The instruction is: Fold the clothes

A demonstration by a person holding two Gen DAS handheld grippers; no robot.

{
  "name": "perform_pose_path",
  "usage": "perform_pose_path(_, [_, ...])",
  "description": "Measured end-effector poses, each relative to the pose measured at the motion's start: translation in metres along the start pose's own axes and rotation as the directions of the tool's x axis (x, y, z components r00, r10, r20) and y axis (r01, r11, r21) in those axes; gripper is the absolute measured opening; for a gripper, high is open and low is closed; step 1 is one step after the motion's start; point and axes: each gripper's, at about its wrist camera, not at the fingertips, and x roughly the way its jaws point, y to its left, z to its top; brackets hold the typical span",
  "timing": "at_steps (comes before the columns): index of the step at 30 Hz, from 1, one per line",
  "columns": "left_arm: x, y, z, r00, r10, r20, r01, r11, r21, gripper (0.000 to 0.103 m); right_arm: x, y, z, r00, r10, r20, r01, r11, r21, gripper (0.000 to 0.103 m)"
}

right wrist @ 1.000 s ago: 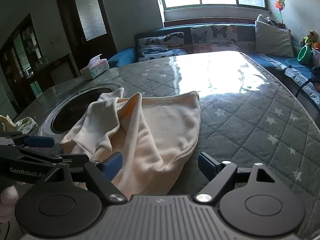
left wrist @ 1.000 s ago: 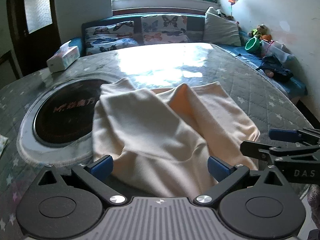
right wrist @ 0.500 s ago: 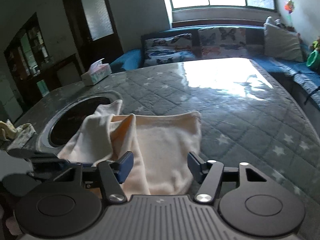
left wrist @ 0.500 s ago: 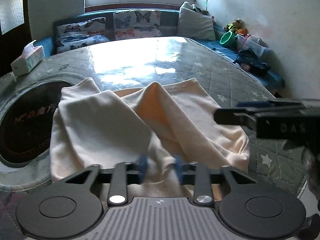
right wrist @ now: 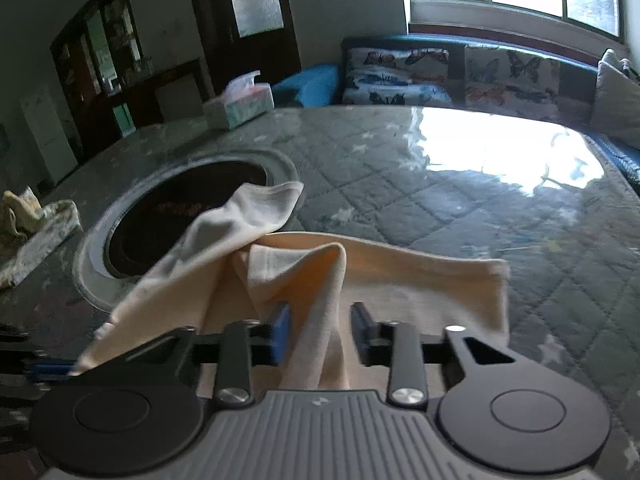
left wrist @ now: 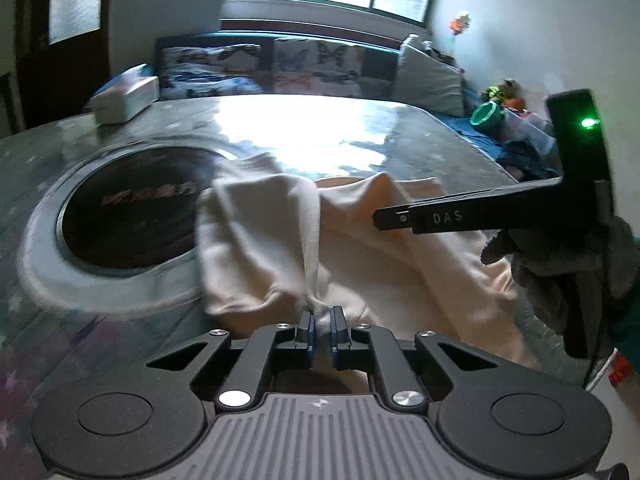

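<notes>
Left gripper jaws clamped on a pinched ridge of the cream soft cotton garment, which lies rumpled on the grey quilted star-print table cover, overlapping the round dark inset hotplate at 10 o'clock. Right gripper jaws part-open, straddling a raised fold without pinching it.

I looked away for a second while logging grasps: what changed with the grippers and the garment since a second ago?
The left gripper closed from wide open and now pinches the cream garment at its near edge. The right gripper narrowed around a raised fold, not yet clamped. The tissue box stayed put.
</notes>
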Motion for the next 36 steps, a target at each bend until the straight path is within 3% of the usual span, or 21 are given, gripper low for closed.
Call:
perform_pose_path(2, [-0.006,0.006,-0.005,1.0,0.012,0.0,-0.012,1.0,-0.016,0.008,0.004,-0.001,-0.001,1.0,-0.009,-0.004,0.009,1.0,0.0,0.014])
perform_pose_path(5, [-0.014,0.017,-0.013,0.999,0.033,-0.004,-0.033,0.999,-0.044,0.008,-0.008,-0.011,-0.005,0.999,-0.02,0.028,0.019,0.999,0.029,0.005])
perform_pose_path(9, [-0.026,0.028,-0.019,0.999,0.051,-0.003,-0.051,0.996,-0.07,0.008,-0.044,-0.029,-0.018,0.99,-0.103,0.101,0.096,0.993,0.067,0.003])
perform_pose_path(12, [-0.036,0.034,-0.025,0.998,0.062,-0.001,-0.062,0.995,-0.083,0.007,-0.079,-0.05,-0.033,0.97,-0.199,0.141,0.185,0.977,0.11,0.003])
perform_pose_path(18, [-0.048,0.044,-0.041,0.998,0.054,-0.038,-0.057,0.994,-0.093,0.007,-0.133,-0.077,-0.074,0.924,-0.357,0.137,0.331,0.926,0.181,0.003])
perform_pose_path(24, [-0.051,0.052,-0.047,0.995,0.041,-0.09,-0.049,0.995,-0.085,0.012,-0.146,-0.086,-0.111,0.924,-0.383,0.007,0.374,0.905,0.202,0.018])
perform_pose_path(25, [-0.053,0.055,-0.046,0.995,0.044,-0.088,-0.05,0.996,-0.078,0.013,-0.149,-0.086,-0.112,0.924,-0.382,0.004,0.374,0.906,0.2,0.021])
perform_pose_path(27, [-0.057,0.058,-0.04,0.996,0.063,-0.071,-0.067,0.995,-0.068,0.014,-0.156,-0.087,-0.11,0.92,-0.392,0.019,0.38,0.902,0.204,0.036])
perform_pose_path(29, [-0.06,0.062,-0.034,0.995,0.09,-0.053,-0.093,0.994,-0.059,0.02,-0.162,-0.087,-0.105,0.915,-0.402,0.042,0.387,0.901,0.195,0.036])
perform_pose_path(31, [-0.057,0.065,-0.024,0.993,0.108,-0.038,-0.111,0.991,-0.069,0.034,-0.163,-0.085,-0.096,0.912,-0.405,0.062,0.388,0.903,0.183,0.037])
perform_pose_path(36, [-0.033,0.051,0.002,0.993,0.118,0.008,-0.118,0.993,-0.014,0.044,-0.136,-0.073,-0.076,0.942,-0.329,0.071,0.319,0.939,0.128,0.042])
